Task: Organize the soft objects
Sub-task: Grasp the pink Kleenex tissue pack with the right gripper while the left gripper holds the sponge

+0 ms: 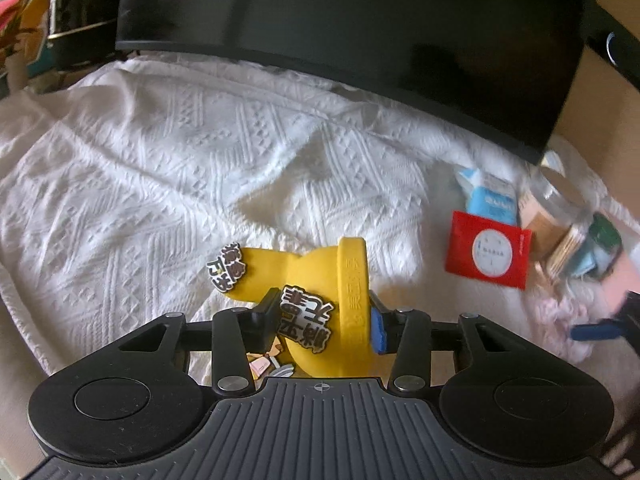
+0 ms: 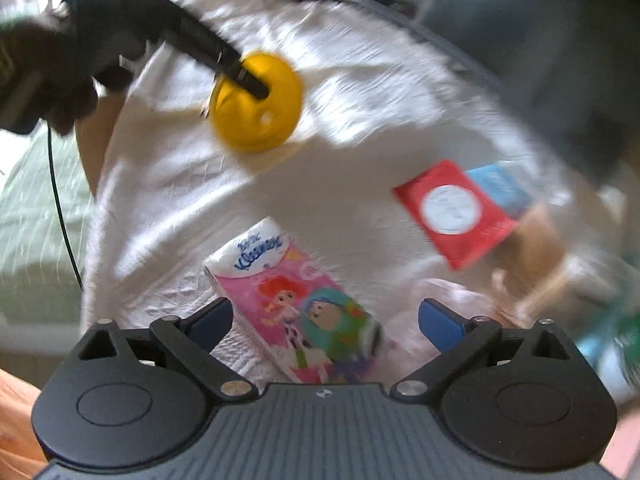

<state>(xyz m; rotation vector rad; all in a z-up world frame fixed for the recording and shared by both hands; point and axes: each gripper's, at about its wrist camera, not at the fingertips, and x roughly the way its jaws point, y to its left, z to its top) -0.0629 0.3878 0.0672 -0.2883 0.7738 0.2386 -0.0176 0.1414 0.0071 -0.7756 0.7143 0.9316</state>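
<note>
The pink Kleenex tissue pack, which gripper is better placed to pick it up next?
Right. The right gripper is open with the tissue pack lying between its fingers, while the left gripper already clamps the yellow toy.

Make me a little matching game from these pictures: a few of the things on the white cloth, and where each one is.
Things:
1. yellow toy
2. pink tissue pack
3. red packet
4. clear jar

Places:
A. lying between the open fingers of the right gripper
B. lying flat just in front of a blue tissue pack
C. clamped in the left gripper
D. standing at the cloth's right edge, beyond the red packet

Pairs: 1-C, 2-A, 3-B, 4-D
</note>
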